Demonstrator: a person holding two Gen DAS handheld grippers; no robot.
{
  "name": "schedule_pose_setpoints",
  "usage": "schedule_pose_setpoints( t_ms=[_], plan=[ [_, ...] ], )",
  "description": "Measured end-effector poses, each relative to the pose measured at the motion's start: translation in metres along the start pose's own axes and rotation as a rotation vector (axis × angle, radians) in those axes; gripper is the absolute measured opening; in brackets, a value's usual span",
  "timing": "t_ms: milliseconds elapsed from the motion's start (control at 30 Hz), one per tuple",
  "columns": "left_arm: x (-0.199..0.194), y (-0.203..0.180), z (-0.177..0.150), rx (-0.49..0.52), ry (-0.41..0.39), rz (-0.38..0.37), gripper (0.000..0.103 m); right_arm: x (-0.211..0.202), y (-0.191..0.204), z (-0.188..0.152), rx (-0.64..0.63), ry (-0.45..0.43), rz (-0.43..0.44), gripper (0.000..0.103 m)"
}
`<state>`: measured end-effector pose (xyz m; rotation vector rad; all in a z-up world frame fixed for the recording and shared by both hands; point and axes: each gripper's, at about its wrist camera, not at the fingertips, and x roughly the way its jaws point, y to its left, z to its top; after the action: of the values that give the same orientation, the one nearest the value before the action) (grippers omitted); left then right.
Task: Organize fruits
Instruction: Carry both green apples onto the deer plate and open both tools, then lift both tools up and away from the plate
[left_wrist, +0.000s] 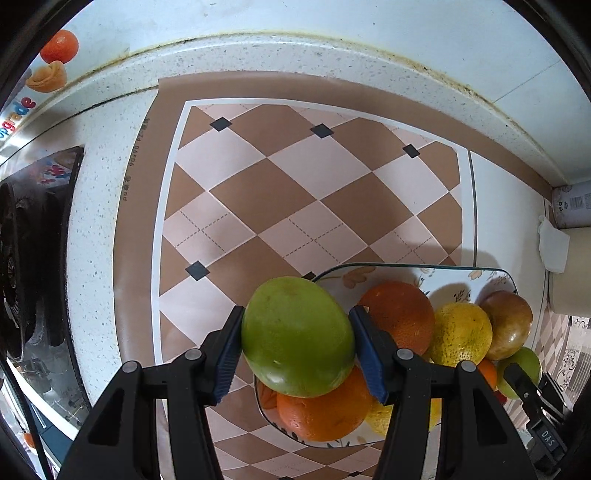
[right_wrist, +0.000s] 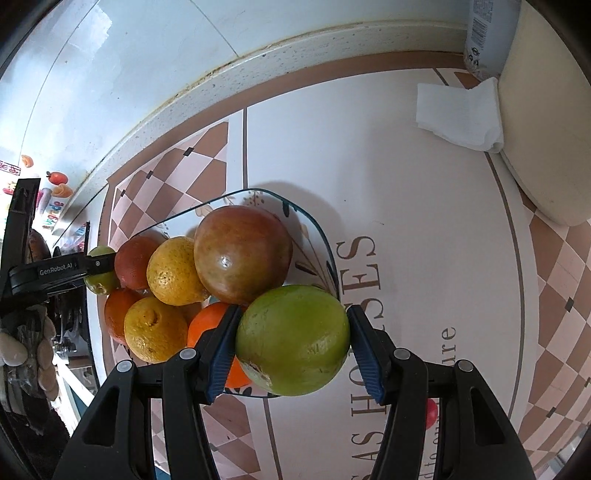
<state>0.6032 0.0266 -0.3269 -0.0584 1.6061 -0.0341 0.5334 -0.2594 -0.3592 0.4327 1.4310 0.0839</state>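
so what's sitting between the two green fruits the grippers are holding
In the right wrist view, the piled plate: oranges, lemons and a reddish mango lie between the right green fruit and the left one.

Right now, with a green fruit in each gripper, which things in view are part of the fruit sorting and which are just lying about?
Part of the job:
- left gripper and its green fruit
- right gripper and its green fruit
- glass plate
- oranges
- yellow citrus
- reddish mango

Lying about:
- folded tissue
- checkered mat
- stove
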Motion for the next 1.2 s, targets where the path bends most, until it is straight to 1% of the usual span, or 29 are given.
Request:
schedule_pose_setpoints(
  t_ms=[100, 200, 267, 333, 400, 467, 500, 533, 633, 667, 733, 867, 967, 1100, 1200],
  plan=[
    [0.001, 0.001, 0.002, 0.008, 0.013, 0.0, 0.054, 0.0, 0.0, 0.001, 0.003, -0.007, 0.007, 0.061],
    [0.001, 0.004, 0.003, 0.004, 0.027, -0.006, 0.054, -0.004, -0.001, 0.002, 0.012, -0.018, 0.029, 0.068],
    [0.0, 0.003, 0.008, -0.015, 0.023, -0.02, 0.058, -0.007, 0.0, 0.004, 0.009, -0.024, 0.031, 0.074],
    [-0.005, 0.004, 0.01, -0.024, 0.011, -0.033, 0.071, -0.01, 0.001, 0.005, 0.009, -0.028, 0.031, 0.074],
    [-0.008, 0.005, 0.011, -0.025, -0.003, -0.043, 0.072, -0.012, 0.001, 0.006, 0.012, -0.032, 0.028, 0.075],
    [-0.011, 0.004, 0.01, -0.019, -0.007, -0.046, 0.073, -0.017, 0.001, 0.005, 0.013, -0.038, 0.023, 0.08],
    [-0.012, 0.004, 0.01, -0.014, -0.01, -0.041, 0.079, -0.019, 0.002, 0.005, 0.013, -0.043, 0.017, 0.082],
    [-0.013, 0.003, 0.008, -0.01, -0.013, -0.036, 0.088, -0.023, 0.003, 0.004, 0.008, -0.05, 0.006, 0.086],
    [-0.022, 0.003, 0.001, -0.004, -0.036, -0.019, 0.089, -0.037, 0.011, -0.002, -0.025, -0.075, -0.034, 0.093],
    [-0.026, 0.003, -0.005, -0.004, -0.046, -0.017, 0.089, -0.043, 0.017, -0.006, -0.052, -0.086, -0.067, 0.094],
    [-0.034, 0.002, -0.014, -0.008, -0.077, -0.006, 0.09, -0.049, 0.024, -0.012, -0.081, -0.096, -0.097, 0.094],
    [-0.054, -0.008, -0.053, 0.008, -0.164, 0.061, 0.089, -0.06, 0.039, -0.035, -0.146, -0.119, -0.162, 0.094],
    [-0.06, -0.014, -0.082, 0.023, -0.192, 0.087, 0.089, -0.066, 0.046, -0.052, -0.17, -0.127, -0.185, 0.094],
    [-0.071, -0.021, -0.122, 0.031, -0.206, 0.073, 0.089, -0.073, 0.051, -0.073, -0.192, -0.137, -0.21, 0.094],
    [-0.078, -0.024, -0.142, 0.031, -0.231, 0.07, 0.089, -0.082, 0.054, -0.088, -0.203, -0.153, -0.222, 0.094]
  ],
)
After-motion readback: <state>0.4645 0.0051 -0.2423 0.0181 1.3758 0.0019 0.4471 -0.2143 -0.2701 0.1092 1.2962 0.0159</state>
